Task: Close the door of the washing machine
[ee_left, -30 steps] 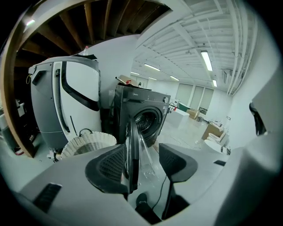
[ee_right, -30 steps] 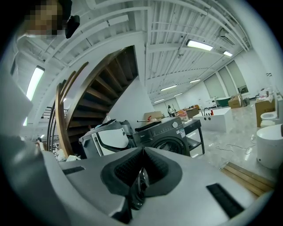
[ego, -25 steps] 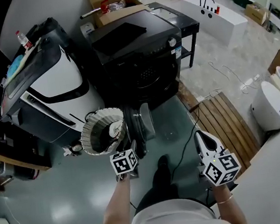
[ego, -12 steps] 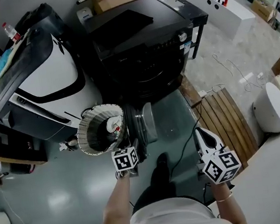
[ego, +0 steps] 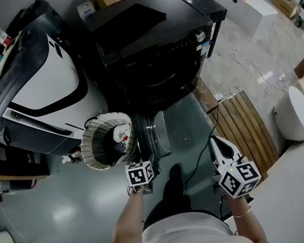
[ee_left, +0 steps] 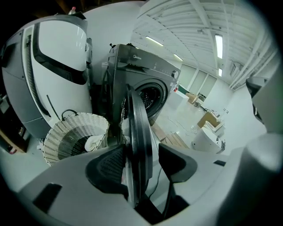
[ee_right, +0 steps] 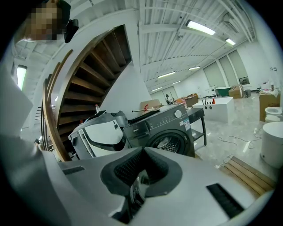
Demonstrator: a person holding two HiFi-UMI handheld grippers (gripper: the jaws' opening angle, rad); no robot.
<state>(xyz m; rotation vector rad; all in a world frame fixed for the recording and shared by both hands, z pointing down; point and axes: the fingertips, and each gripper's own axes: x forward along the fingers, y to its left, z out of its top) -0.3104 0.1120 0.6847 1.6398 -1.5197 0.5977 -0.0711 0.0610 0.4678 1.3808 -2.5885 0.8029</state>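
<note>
We see the door [ego: 152, 135] of the washing machine [ego: 148, 41] standing wide open over the floor, edge-on to us and roughly square to the machine's front. The drum opening [ee_left: 150, 95] is bare behind it.

The left tongs [ee_left: 142, 165] straddle the door's rim. The left pad seems to lie against it, but a sliver of floor shows at the right pad, so we judge them released rather than gripping. The right tongs [ee_right: 140, 174] are clenched on nothing and hang well apart from the door, over the floor near the wooden slats [ego: 245, 123].

To do this step well, we would either close the left tongs firmly on the rim or push flat with one pad. Then we would swing the door in an arc about its hinge, not straight ahead, towards the opening. We would finish with a firm press so the latch can catch.

The rim is a thick round ring of dark, glossy plastic. It looks smooth and could slide in the ribbed dark pads [ee_left: 108, 170] if held loosely.

The white wicker basket [ego: 92, 147] sits just beside the door's outer face, with pale cloth inside. A thin black cable [ego: 193, 165] trails across the floor on the inner side, under the closing path, so we would keep the sweep above it.
</note>
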